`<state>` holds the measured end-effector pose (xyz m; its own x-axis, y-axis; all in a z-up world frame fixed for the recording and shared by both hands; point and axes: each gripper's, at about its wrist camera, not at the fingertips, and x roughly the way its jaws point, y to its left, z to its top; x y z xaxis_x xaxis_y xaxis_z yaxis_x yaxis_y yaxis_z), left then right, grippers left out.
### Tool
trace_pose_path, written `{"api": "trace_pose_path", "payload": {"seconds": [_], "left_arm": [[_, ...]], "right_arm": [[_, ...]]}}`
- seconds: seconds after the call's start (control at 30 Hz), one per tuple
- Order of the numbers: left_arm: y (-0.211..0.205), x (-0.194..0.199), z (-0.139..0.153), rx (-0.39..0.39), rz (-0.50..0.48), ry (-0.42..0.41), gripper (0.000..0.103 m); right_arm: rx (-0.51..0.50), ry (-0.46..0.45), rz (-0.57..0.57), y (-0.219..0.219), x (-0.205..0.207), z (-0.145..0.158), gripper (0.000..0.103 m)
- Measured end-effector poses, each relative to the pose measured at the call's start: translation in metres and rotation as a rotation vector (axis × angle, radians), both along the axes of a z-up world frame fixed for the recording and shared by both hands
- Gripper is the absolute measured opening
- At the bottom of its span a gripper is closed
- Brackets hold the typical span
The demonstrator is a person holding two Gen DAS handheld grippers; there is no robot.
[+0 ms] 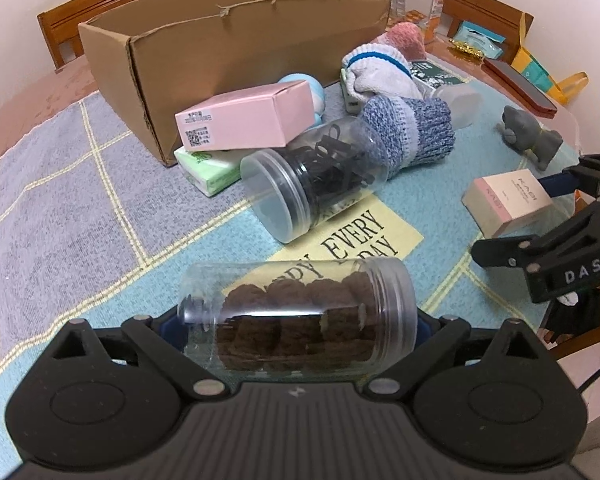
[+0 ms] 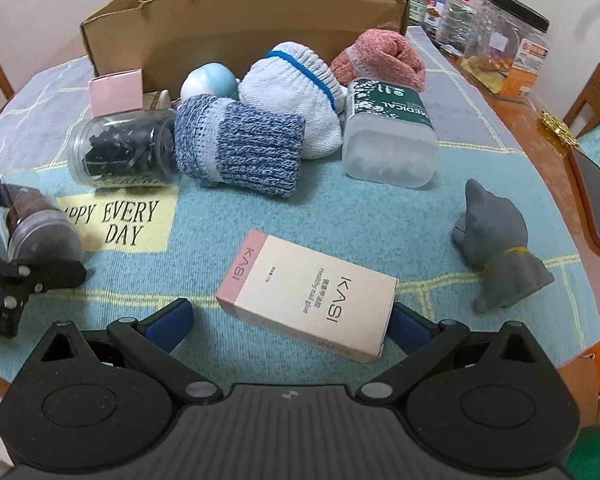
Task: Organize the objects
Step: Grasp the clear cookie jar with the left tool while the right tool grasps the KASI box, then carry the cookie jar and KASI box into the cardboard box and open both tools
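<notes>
Left gripper (image 1: 296, 320) clamped a smooth clear cylindrical jar (image 1: 300, 320) of brown discs; right gripper (image 2: 290, 320) spread wide around the matte KASI carton (image 2: 306, 292).

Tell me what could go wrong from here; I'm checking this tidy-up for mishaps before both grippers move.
The left gripper holds the smooth round jar of brown balls crosswise, so it might roll or slip out. The right gripper is open around the KASI box, which lies skewed, with only one finger touching; closing could twist it aside.

blue marled sock (image 2: 240, 146) (white band), grey cat (image 2: 500, 240)
</notes>
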<state>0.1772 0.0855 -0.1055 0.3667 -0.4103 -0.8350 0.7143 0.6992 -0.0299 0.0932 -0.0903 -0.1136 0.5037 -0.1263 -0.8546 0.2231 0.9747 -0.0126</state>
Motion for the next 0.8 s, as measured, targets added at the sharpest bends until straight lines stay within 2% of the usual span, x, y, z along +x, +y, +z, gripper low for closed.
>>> {"api": "trace_pose_path", "payload": {"seconds": [0.37, 0.63, 0.8], "left_arm": [[0.006, 0.003, 0.003, -0.019, -0.042, 0.001, 0.097], [0.007, 0.003, 0.006, -0.034, -0.042, 0.004, 0.096], [0.006, 0.003, 0.008, -0.034, -0.037, 0.008, 0.094]], "right_arm": [[-0.003, -0.013, -0.117, 0.004, 0.006, -0.002, 0.103], [0.001, -0.003, -0.148, 0.004, 0.01, -0.001, 0.103], [0.0, 0.004, -0.154, 0.003, 0.012, 0.003, 0.096]]}}
